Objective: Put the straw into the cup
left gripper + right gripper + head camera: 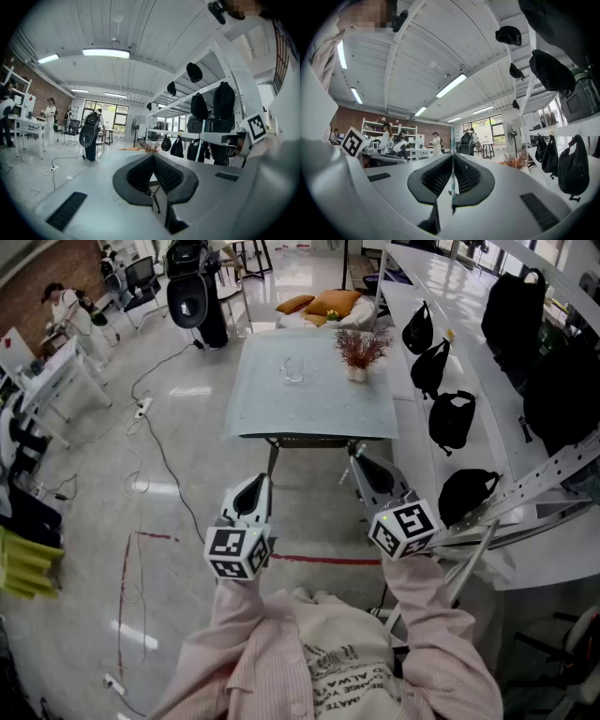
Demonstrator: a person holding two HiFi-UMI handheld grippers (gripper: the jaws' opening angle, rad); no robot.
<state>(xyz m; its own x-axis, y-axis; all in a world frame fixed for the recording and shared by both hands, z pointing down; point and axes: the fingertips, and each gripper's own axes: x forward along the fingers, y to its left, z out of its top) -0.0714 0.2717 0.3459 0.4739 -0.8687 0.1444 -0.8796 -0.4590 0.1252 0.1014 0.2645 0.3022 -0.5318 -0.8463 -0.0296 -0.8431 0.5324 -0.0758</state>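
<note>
Both tools are well short of the table (281,413). The right gripper (453,155) pinches the straw (451,136), the left gripper (153,156) is closed on nothing, and the cup (293,370) waits far off, so the approach and insertion remain.

The cup (294,371) looks clear and glossy, the floor (187,456) polished and shiny.

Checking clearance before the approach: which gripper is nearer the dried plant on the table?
Right. The right gripper sits short of the table's near edge, almost in line with the dried plant; the left gripper is equally short but well off to its left.
</note>
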